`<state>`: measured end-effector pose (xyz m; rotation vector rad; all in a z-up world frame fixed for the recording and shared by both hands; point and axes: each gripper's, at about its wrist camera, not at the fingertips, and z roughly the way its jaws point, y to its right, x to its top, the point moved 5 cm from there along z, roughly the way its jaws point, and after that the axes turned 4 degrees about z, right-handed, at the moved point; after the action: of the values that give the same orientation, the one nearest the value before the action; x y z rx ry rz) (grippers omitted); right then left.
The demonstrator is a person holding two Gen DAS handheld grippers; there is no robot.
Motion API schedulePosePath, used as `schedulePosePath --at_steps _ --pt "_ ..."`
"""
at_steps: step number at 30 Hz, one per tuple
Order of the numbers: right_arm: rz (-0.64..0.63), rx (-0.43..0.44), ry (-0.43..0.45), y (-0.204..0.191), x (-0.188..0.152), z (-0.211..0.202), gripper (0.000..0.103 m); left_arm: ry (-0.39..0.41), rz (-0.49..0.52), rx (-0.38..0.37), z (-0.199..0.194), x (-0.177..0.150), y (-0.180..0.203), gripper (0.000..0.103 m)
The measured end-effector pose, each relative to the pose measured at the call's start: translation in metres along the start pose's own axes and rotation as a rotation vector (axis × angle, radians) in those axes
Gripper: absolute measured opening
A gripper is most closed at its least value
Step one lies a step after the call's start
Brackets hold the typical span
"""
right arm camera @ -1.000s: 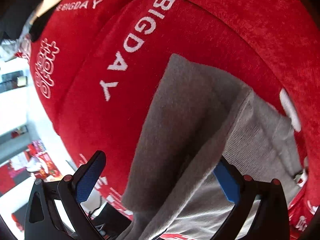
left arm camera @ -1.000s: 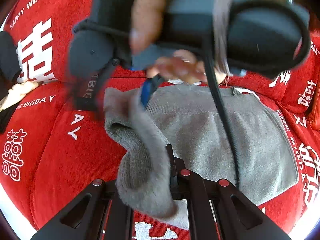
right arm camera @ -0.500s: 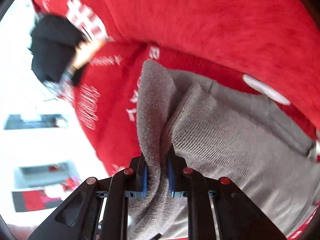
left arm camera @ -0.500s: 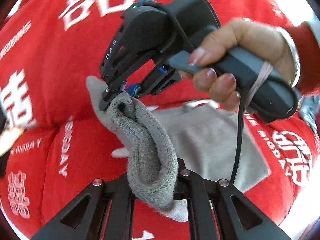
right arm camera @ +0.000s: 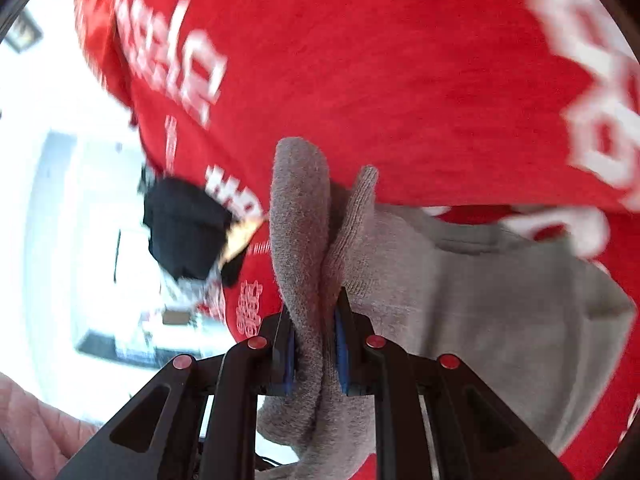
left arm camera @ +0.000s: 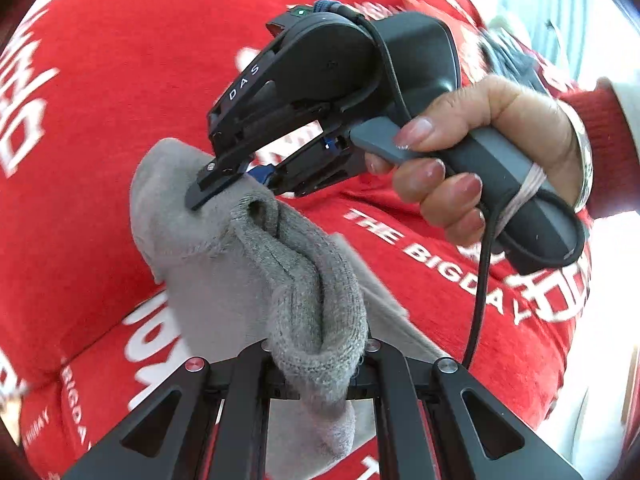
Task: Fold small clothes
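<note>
A small grey knit garment [left arm camera: 224,280] lies on a red sofa cover [left arm camera: 100,120] printed with white lettering. My left gripper [left arm camera: 316,354] is shut on a bunched fold of its edge at the bottom of the left wrist view. Further along the same raised fold, my right gripper [left arm camera: 236,184] is clamped on the fabric, held by a person's hand [left arm camera: 480,168]. In the right wrist view the blue pads of the right gripper [right arm camera: 314,344] press on the grey garment [right arm camera: 500,300]; the rest of it spreads flat to the right.
A dark bundle of clothing [right arm camera: 188,228] sits at the far end of the red cover [right arm camera: 380,60]. Beyond the cover's edge is a bright white floor [right arm camera: 60,200]. The right gripper's black cable [left arm camera: 480,288] hangs over the seat.
The right gripper, open around the grey edge a second ago, has shut on it. Both grippers have lifted the fold and swung sideways, with the views rolling.
</note>
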<state>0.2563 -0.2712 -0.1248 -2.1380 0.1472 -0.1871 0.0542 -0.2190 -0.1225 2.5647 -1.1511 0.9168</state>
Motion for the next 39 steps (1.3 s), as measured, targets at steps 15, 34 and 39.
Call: schedulePosePath --at_steps 15,34,39 --pt "0.335 -0.146 0.088 0.195 -0.057 -0.02 0.018 -0.173 0.118 -0.085 0.08 -0.038 0.074 0.01" --pt "0.319 -0.394 0.138 0.19 -0.077 -0.054 0.046 -0.183 -0.063 -0.059 0.02 -0.057 0.023 0.075" --pt "0.432 -0.328 0.189 0.191 -0.099 -0.083 0.05 -0.207 -0.257 0.038 0.021 -0.063 -0.05 0.075"
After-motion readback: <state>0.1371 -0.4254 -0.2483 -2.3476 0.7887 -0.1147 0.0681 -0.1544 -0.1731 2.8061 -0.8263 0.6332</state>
